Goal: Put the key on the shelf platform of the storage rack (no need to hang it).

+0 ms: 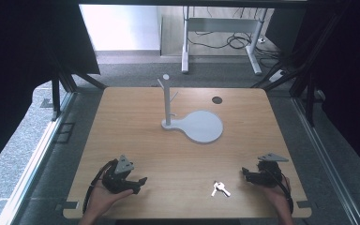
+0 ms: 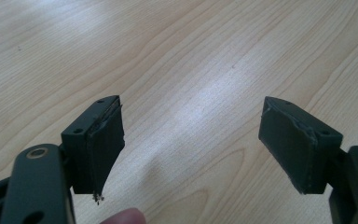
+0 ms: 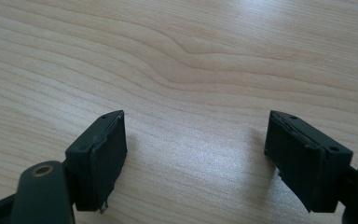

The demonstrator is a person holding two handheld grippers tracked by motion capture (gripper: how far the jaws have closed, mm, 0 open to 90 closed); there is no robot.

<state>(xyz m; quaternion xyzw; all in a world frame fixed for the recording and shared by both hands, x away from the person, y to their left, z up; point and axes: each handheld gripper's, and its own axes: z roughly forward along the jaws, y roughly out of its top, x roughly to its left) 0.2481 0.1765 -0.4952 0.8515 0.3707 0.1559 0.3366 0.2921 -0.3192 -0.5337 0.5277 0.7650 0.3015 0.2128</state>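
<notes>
table (image 1: 136, 140): pale wood, smooth | keys (image 1: 220, 189): shiny metal | stand (image 1: 201, 126): matt grey

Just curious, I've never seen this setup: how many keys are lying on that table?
2, it seems: the keys lie joined together near the table's front edge, left of the right gripper. They are small, so another could be hidden.

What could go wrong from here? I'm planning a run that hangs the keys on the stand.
The keys lie flat on the table, so the open right gripper may struggle to pinch them. The stand is tall and thin with short pegs; a nudge might shift it. The left gripper is open too.
</notes>
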